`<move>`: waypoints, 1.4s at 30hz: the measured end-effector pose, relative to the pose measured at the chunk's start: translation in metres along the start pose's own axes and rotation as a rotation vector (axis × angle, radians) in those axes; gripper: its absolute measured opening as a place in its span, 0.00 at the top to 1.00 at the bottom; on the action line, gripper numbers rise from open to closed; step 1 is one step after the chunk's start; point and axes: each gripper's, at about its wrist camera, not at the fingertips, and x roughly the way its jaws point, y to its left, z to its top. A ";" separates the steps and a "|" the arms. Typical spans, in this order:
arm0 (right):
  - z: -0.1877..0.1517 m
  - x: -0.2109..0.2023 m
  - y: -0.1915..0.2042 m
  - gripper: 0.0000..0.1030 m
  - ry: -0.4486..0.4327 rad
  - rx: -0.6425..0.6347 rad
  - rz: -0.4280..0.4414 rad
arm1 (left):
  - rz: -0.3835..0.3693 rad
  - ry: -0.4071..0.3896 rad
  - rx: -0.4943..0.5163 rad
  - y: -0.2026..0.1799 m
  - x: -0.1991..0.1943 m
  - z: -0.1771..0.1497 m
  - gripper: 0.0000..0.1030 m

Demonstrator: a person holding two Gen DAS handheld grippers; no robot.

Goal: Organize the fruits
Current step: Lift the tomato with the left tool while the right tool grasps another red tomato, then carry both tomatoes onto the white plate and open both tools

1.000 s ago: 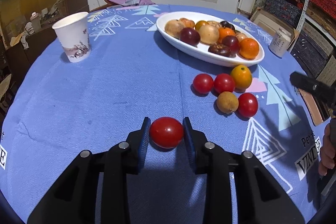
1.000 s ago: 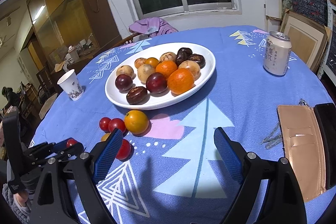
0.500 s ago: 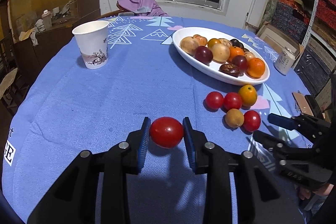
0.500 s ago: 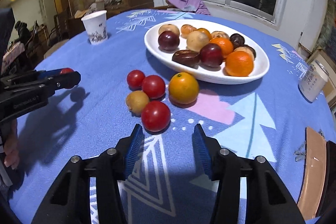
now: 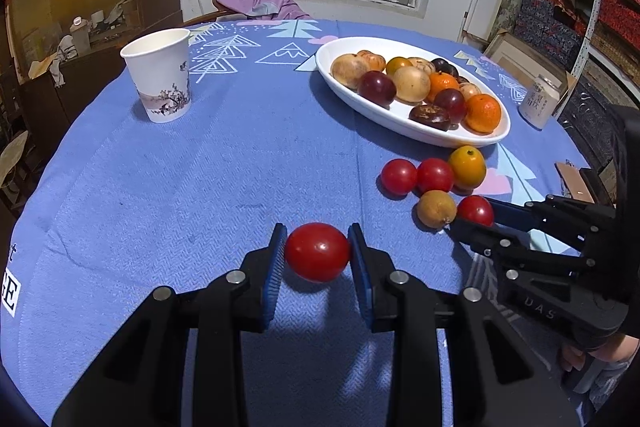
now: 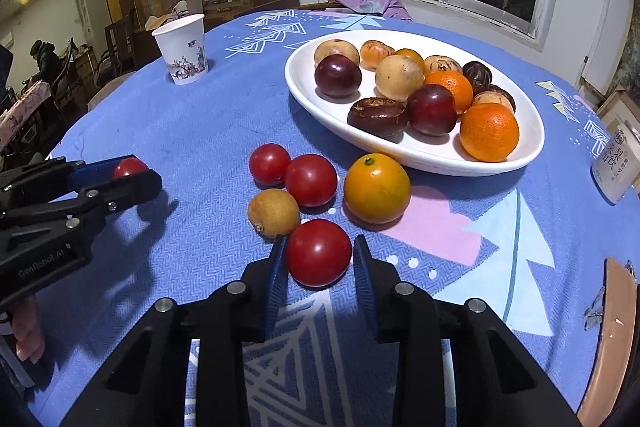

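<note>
Pretty crowded around the right gripper [image 6: 318, 259]: jaws just squeezed in, now pinching a glossy red tomato [image 6: 318, 251], with a dull tan fruit [image 6: 273, 212] touching the left pad's tip, another tomato [image 6: 311, 179] just behind that, a smaller tomato [image 6: 269, 163] beside it, and a smooth orange citrus [image 6: 377, 188] just off to the right. Beyond those, sitting a little back from the cluster, a white oval plate [image 6: 320, 103] heaped with dark plums, pale round fruit, brown wrinkly ones and 2 pebbly oranges. Over on the left, left gripper [image 5: 318, 257] clamped snug on its own oval red tomato [image 5: 318, 251], held just over bare blue woven tablecloth [image 5: 180, 179], nothing near it except the right gripper's black frame coming in from the side. Lots of open cloth toward the paper cup [image 5: 160, 75], which stands upright well apart from everything. Drink can [image 6: 616, 163] standing near the table's right edge, past the plate. Tan leather wallet-looking thing [image 6: 612, 331] flat by the near right edge. Purple cloth [image 5: 260, 1] draped on a chair at the far rim, under the window. Round table, cloth printed with pale tree outlines and a pink patch under the citrus.
</note>
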 end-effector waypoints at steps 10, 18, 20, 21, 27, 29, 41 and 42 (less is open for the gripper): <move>-0.006 -0.051 -0.032 0.69 -0.116 0.119 0.020 | -0.005 -0.004 0.026 -0.010 0.003 -0.001 0.70; 0.025 -0.102 -0.084 0.69 -0.240 0.232 -0.036 | -0.037 -0.055 0.013 -0.031 -0.007 0.057 0.70; 0.044 -0.105 -0.095 0.69 -0.259 0.242 -0.056 | -0.046 -0.063 0.022 -0.041 -0.004 0.073 0.70; 0.050 -0.105 -0.100 0.69 -0.265 0.251 -0.056 | -0.053 -0.066 0.024 -0.048 0.000 0.082 0.70; 0.093 -0.066 -0.125 0.69 -0.247 0.330 -0.018 | -0.071 -0.032 0.050 -0.080 0.041 0.111 0.70; 0.102 -0.047 -0.129 0.69 -0.218 0.335 -0.023 | -0.071 -0.017 0.059 -0.085 0.056 0.114 0.70; 0.138 0.036 -0.130 0.70 -0.128 0.331 0.010 | -0.074 -0.017 0.101 -0.095 0.103 0.123 0.69; 0.139 0.040 -0.131 0.70 -0.124 0.333 0.012 | -0.077 -0.022 0.105 -0.096 0.103 0.123 0.67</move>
